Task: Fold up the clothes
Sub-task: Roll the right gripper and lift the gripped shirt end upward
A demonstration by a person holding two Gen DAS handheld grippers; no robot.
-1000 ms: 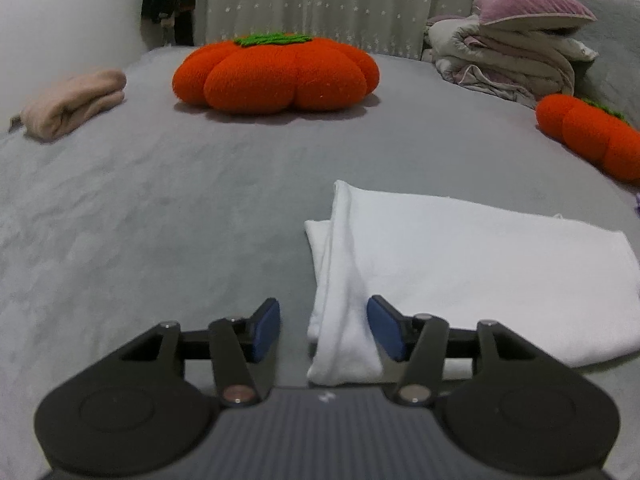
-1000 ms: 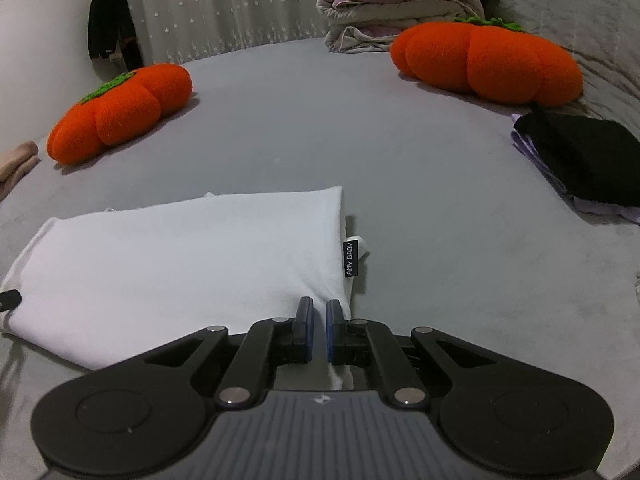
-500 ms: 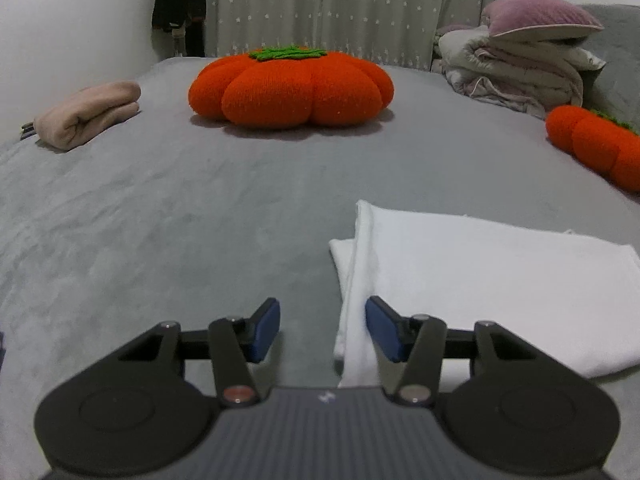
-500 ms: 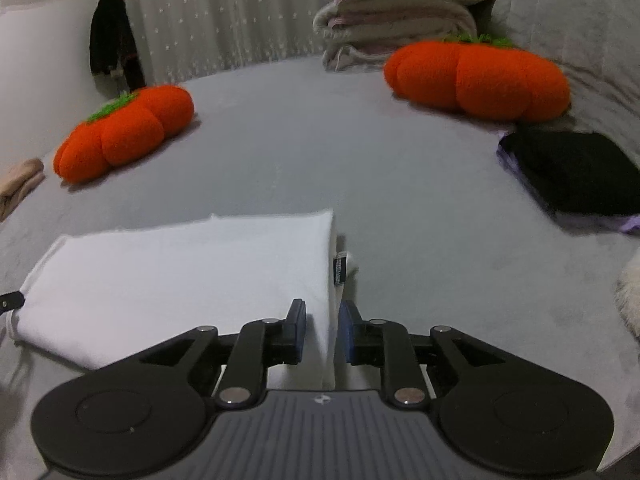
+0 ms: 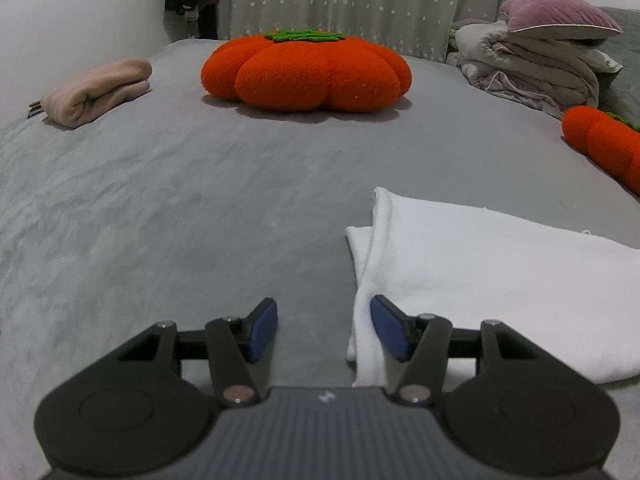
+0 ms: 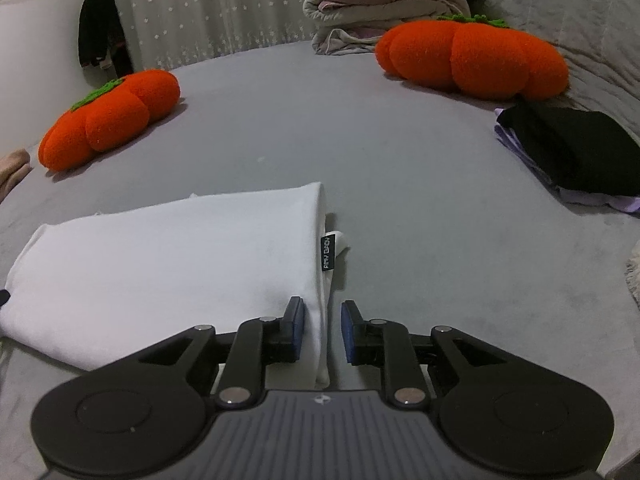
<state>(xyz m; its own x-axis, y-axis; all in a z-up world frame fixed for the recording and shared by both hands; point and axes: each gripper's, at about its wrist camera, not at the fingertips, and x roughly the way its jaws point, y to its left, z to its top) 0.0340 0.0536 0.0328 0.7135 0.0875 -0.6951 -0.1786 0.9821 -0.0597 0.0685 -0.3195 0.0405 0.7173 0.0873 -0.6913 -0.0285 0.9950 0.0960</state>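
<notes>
my left view takes in the rolled beige garment (image 5: 98,90) at the far left of the grey bed (image 5: 180,208), the big orange pumpkin cushion (image 5: 306,72) dead ahead, and the purple pillow (image 5: 560,16) on top of the stack of folded bedding (image 5: 532,68); my right view catches only a sliver of that beige roll and shows instead the folded black garment (image 6: 576,144) lying on something lilac at the right, a black item hanging (image 6: 100,36) by the starred curtain (image 6: 216,12), and a small black label (image 6: 327,258) on the white cloth's edge. the folded white garment (image 5: 488,284) lies flat on the bed right in front of me, spanning between my two claws. my left gripper (image 5: 324,330) stands well apart, its jaws having just widened a little, with the cloth's left edge running up between them; the right-hand pad looks to sit over the cloth, perhaps brushing it, though i can't be sure. my right gripper (image 6: 322,330) has just been opening to a narrow gap, the cloth's right folded edge standing between the pads, no longer pinched.
</notes>
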